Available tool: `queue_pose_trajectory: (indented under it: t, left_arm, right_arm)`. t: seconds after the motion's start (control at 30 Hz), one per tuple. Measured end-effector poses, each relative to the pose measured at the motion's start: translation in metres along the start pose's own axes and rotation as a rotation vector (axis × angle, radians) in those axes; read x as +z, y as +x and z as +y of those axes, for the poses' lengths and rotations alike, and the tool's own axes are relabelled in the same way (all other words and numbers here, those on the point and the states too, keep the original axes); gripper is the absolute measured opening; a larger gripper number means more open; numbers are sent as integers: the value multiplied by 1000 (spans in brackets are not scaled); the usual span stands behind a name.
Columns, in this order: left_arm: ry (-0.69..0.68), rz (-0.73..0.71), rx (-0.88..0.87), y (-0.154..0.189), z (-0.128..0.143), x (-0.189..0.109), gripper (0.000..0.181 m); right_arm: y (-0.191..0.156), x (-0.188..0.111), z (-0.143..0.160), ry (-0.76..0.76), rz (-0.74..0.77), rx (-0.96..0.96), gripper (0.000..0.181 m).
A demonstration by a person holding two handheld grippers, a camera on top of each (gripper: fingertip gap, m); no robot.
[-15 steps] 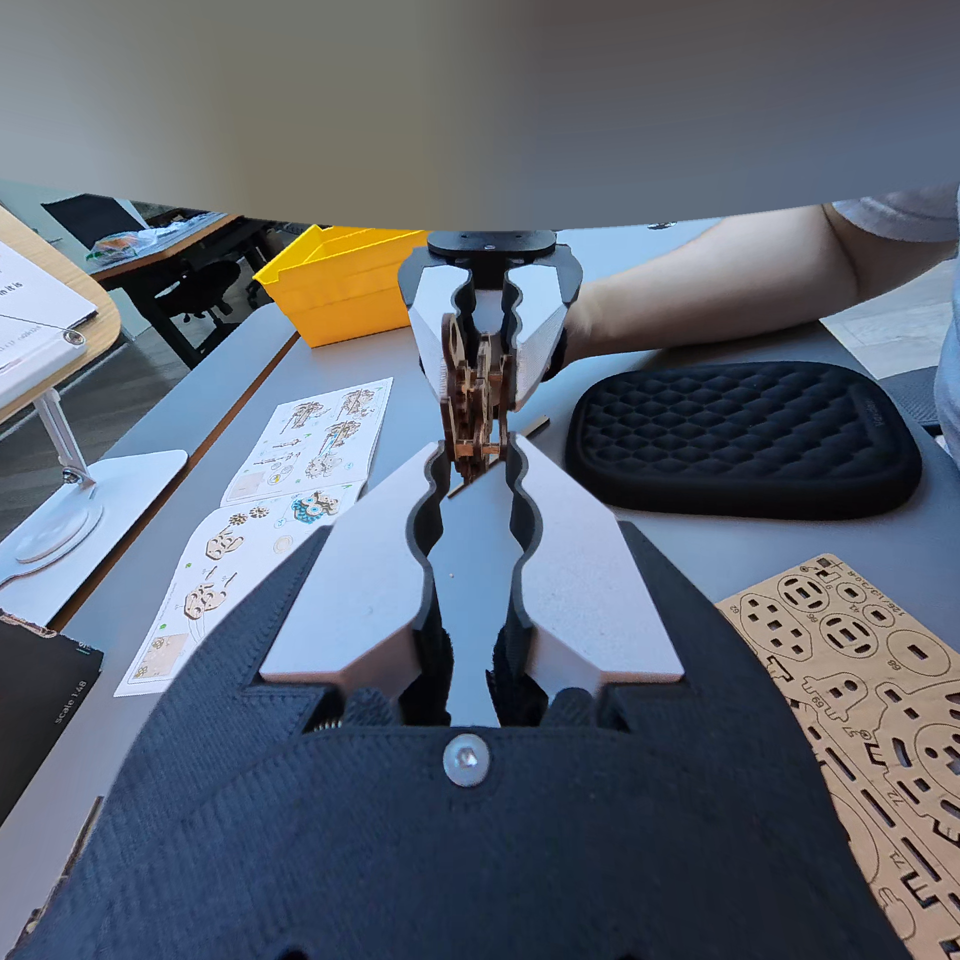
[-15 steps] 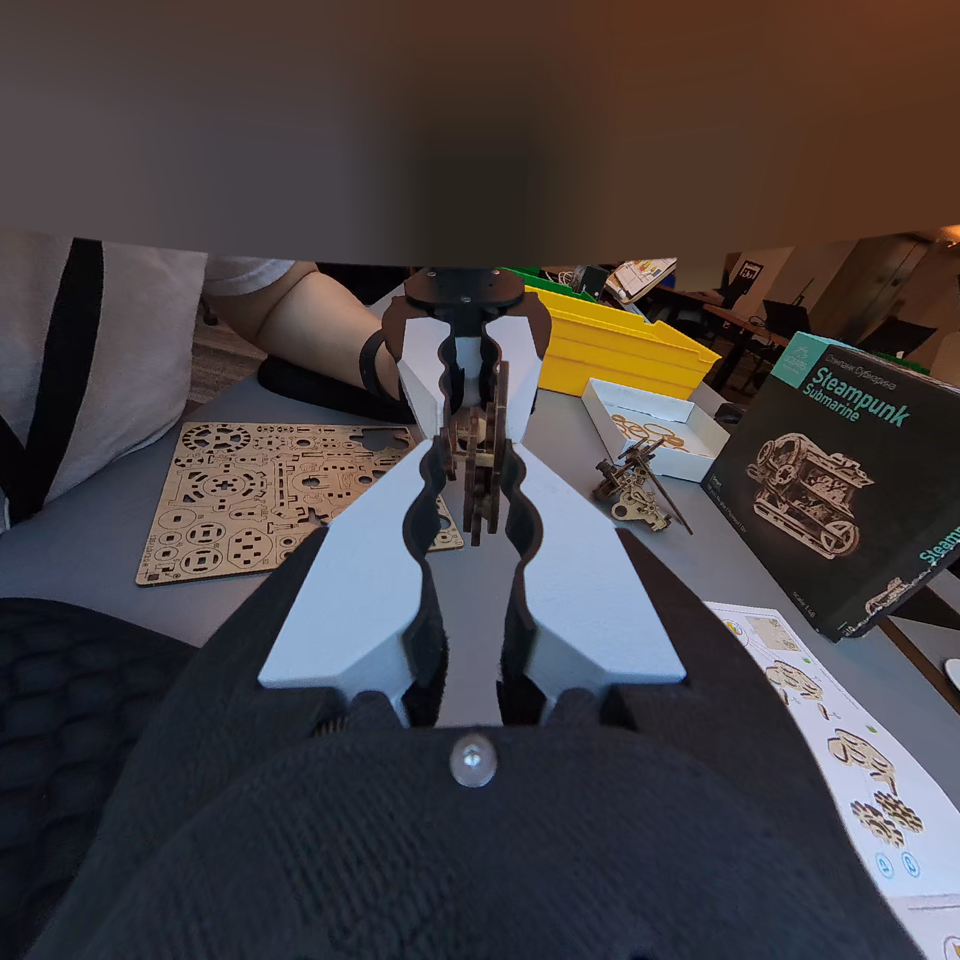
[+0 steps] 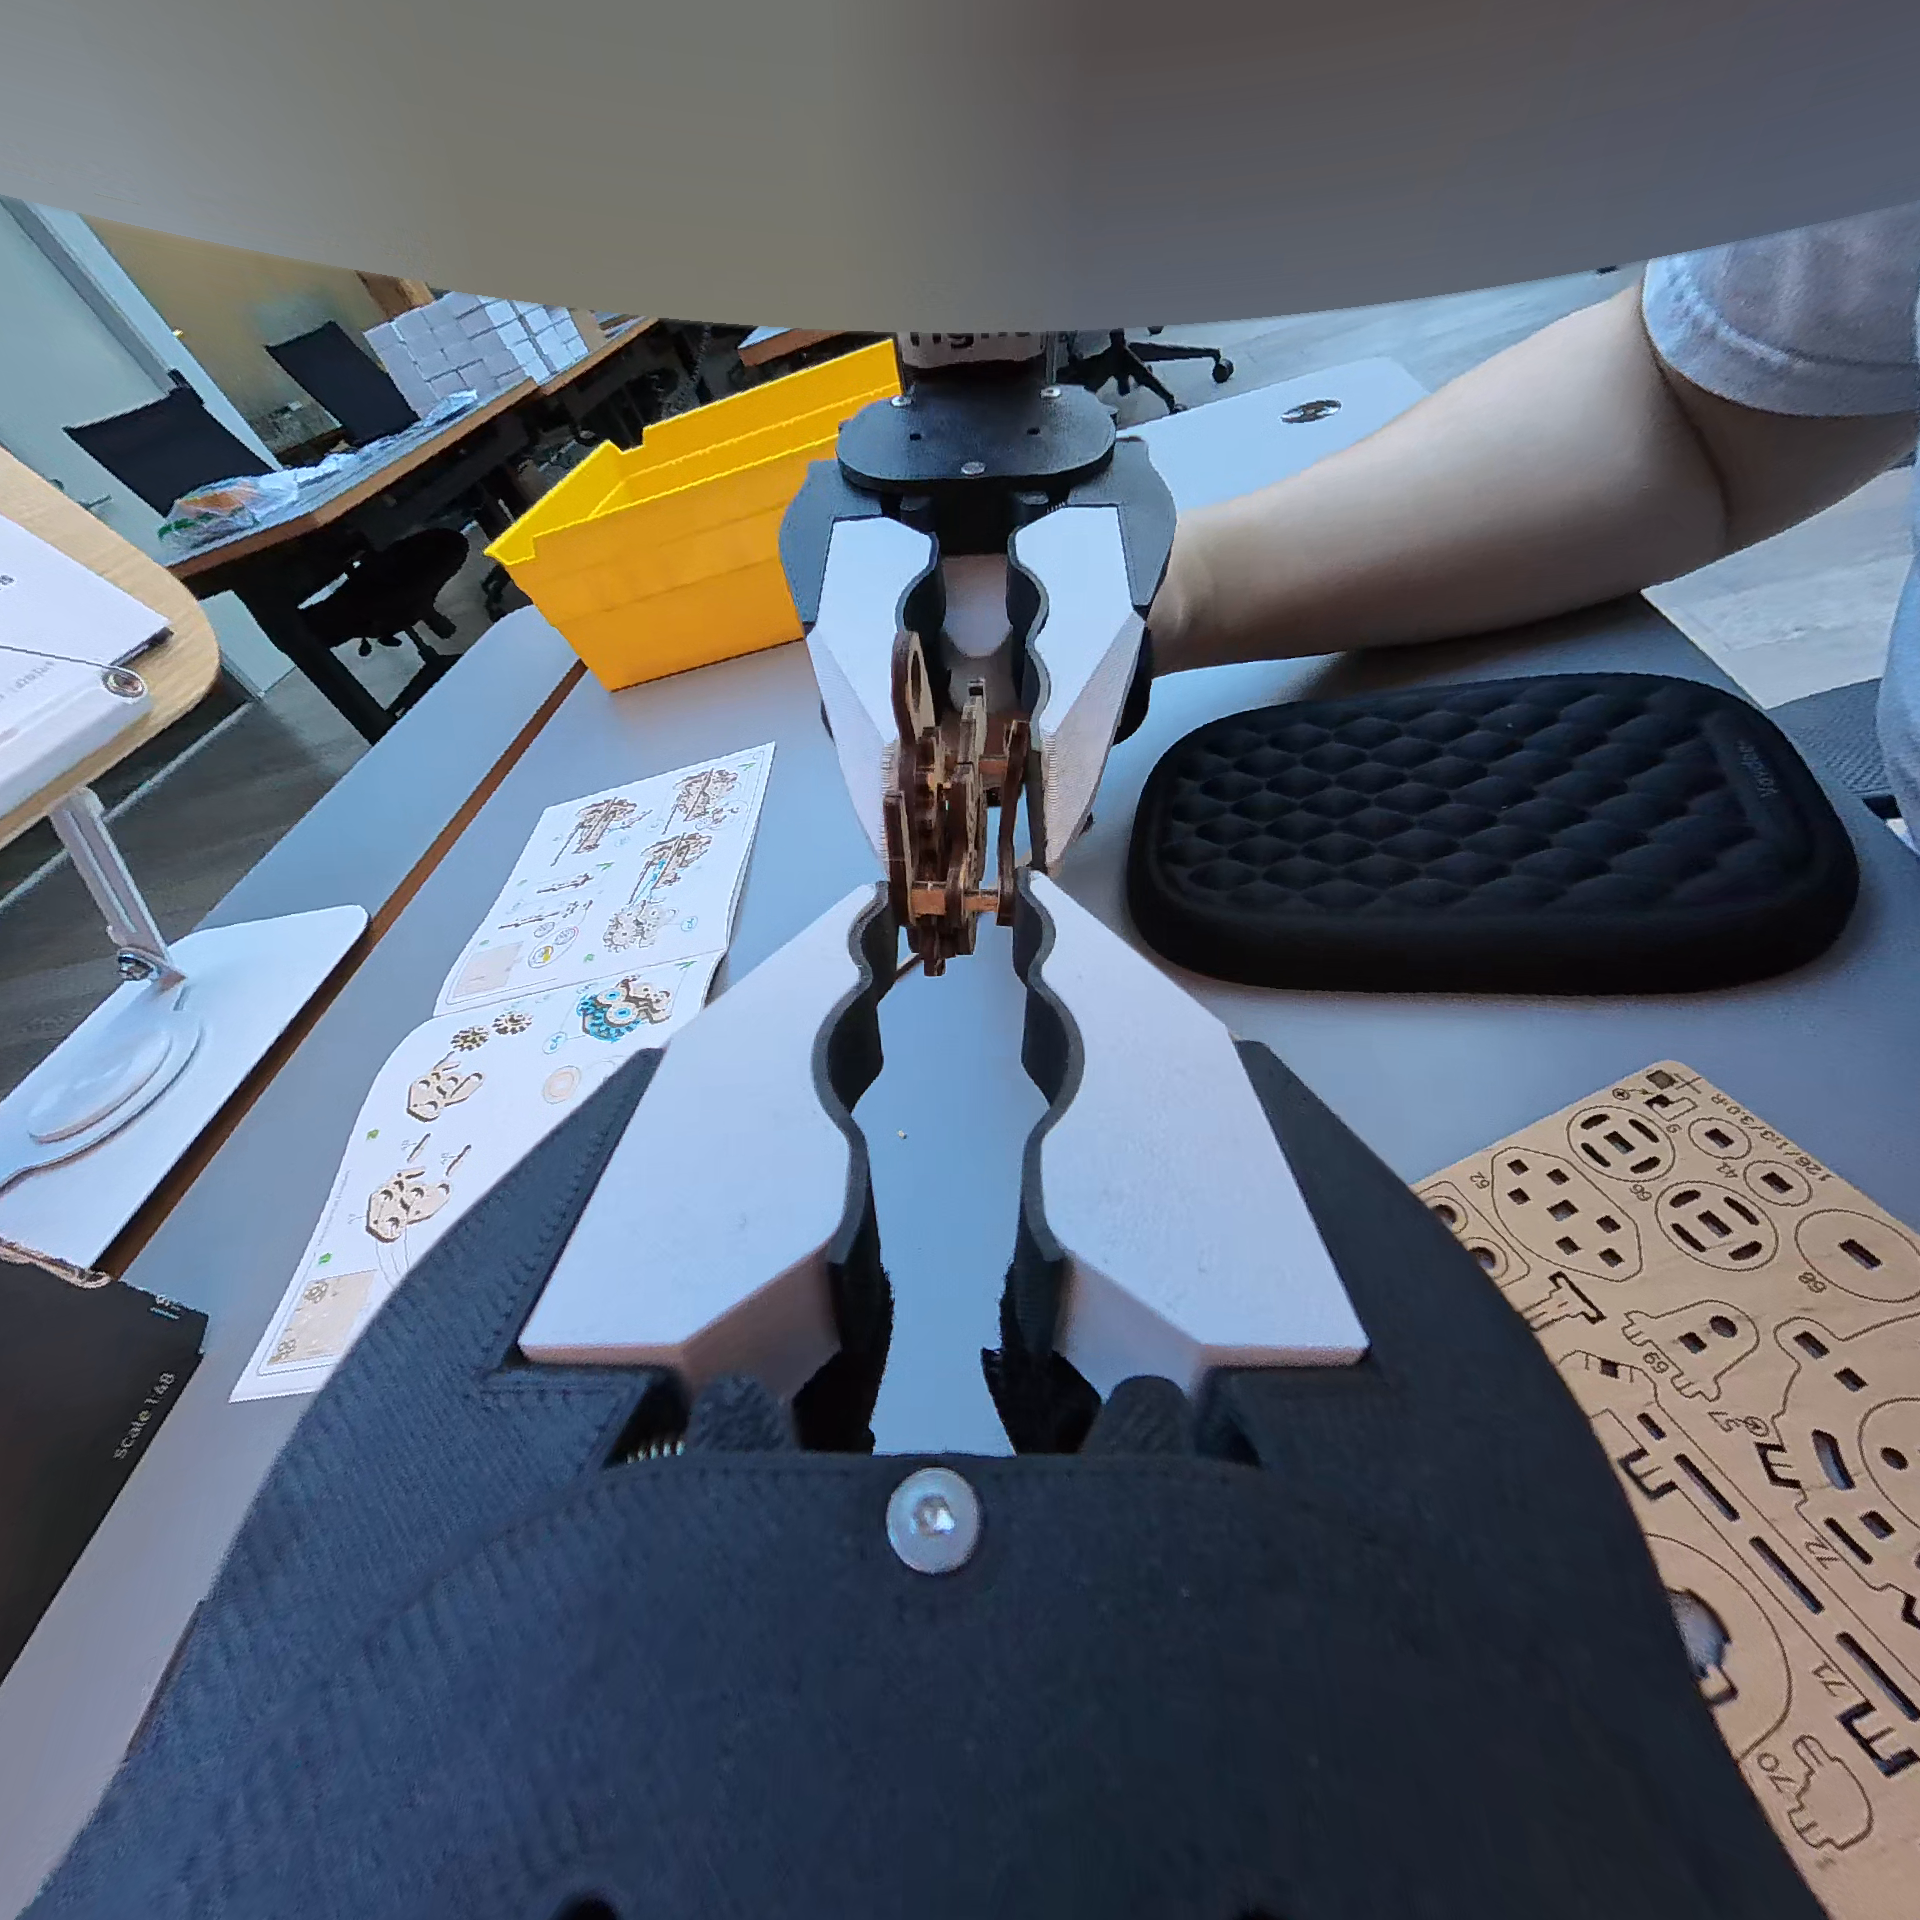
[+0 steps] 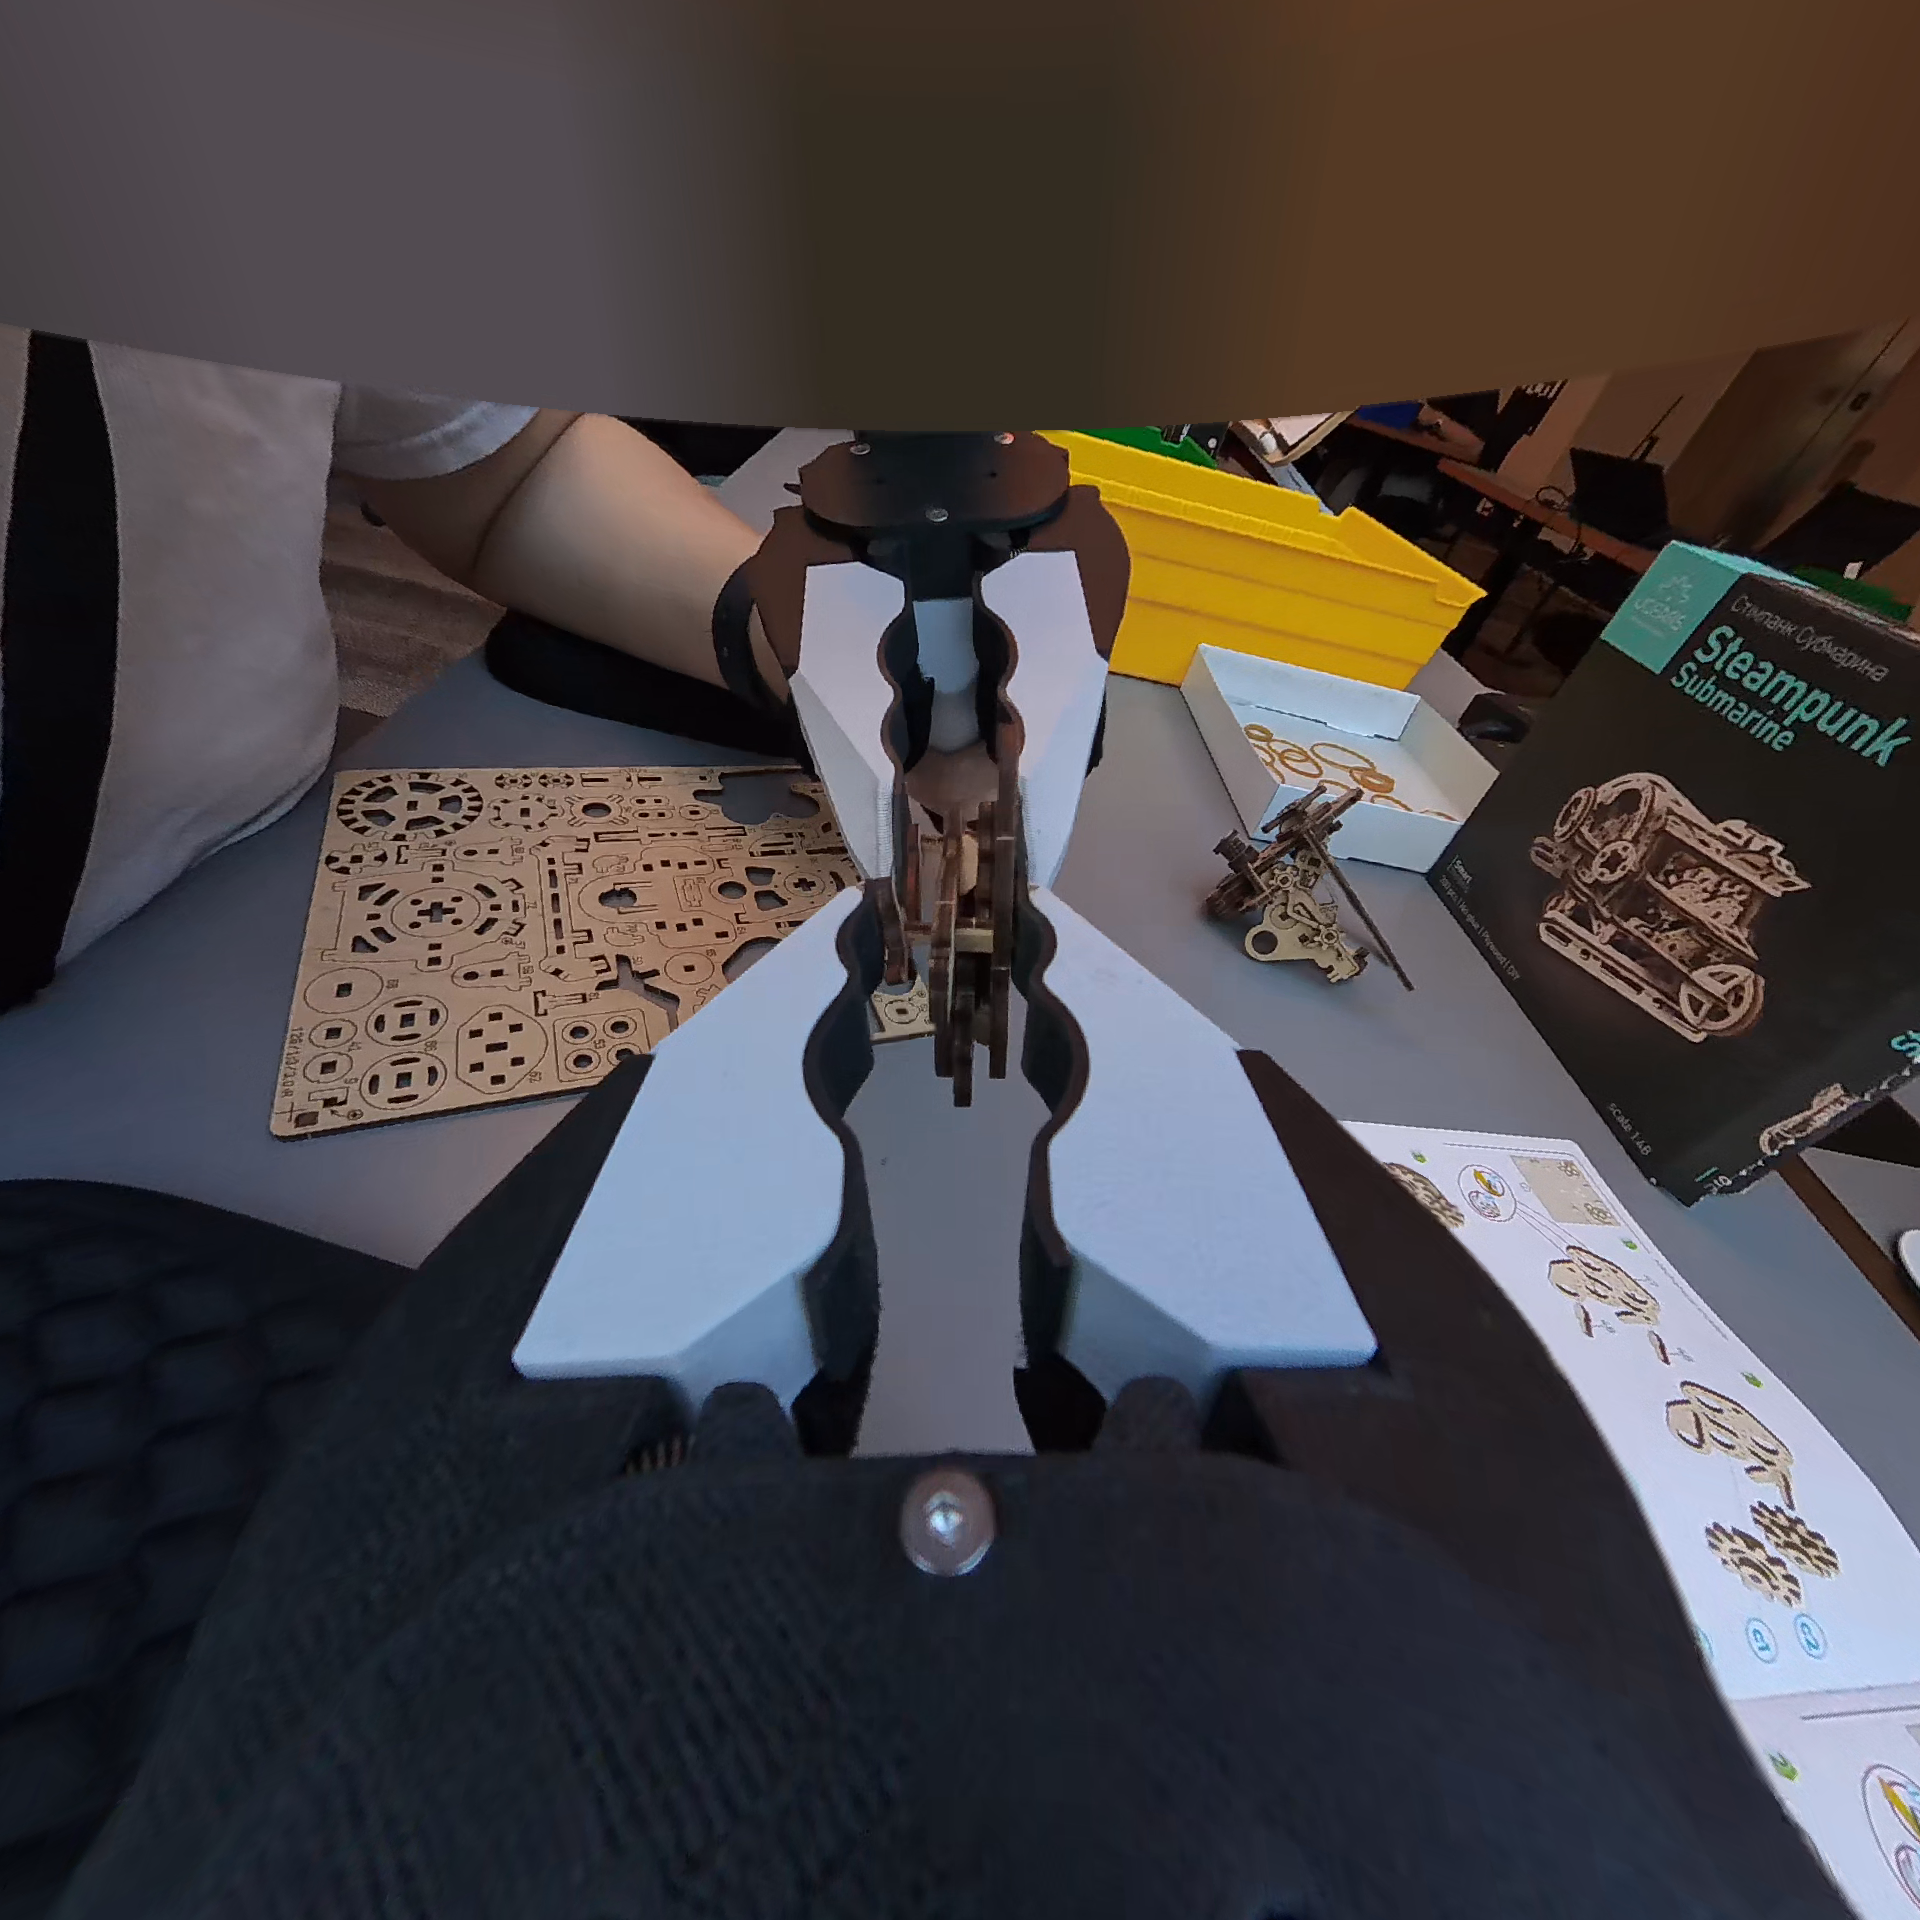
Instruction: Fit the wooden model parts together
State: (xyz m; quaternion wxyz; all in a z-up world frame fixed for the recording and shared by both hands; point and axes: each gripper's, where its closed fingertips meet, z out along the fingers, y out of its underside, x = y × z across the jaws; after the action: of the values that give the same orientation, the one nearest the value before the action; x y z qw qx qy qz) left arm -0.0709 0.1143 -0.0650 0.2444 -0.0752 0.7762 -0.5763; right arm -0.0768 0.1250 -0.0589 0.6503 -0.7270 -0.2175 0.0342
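Left wrist view: left tool (image 3: 951, 894) and right tool (image 3: 961, 831) meet tip to tip, both clamped on wooden model assembly (image 3: 945, 821) above grey surface (image 3: 1351, 1049). Right wrist view: punched part sheet (image 4: 499, 925) lies flat beside it.

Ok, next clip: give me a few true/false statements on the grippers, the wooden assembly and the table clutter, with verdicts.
1. Both the left gripper and the right gripper grip the wooden assembly between them. True.
2. The wooden assembly rests on the table. False: it is held in the air above it.
3. A second small wooden model stands on the table beside the white tray. True.
4. The yellow bin is stacked on the black cushion. False: they sit apart on the table.
5. The plywood parts sheet is fully intact. False: several pieces are punched out.
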Motion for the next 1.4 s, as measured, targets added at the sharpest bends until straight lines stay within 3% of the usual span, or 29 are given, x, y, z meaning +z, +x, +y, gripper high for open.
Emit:
queue_pose_trajectory:
  t: [0.2, 0.33, 0.6, 0.87, 1.4]
  left_arm:
    - [-67, 11, -1, 0, 12, 2, 20]
    - [-85, 9, -2, -1, 13, 1, 20]
    - [-232, 3, 46, 2, 31, 5, 20]
    - [-320, -8, 56, 3, 42, 8, 20]
    - [-409, 17, 23, 8, 57, 11, 20]
  right_arm:
    - [5, 2, 11, -93, 57, -1, 31]
    - [4, 0, 14, -126, 49, -10, 21]
    - [5, 0, 42, -390, 102, -105, 22]
    - [4, -1, 59, -541, 126, -110, 21]
    - [0, 0, 78, -662, 113, -81, 23]
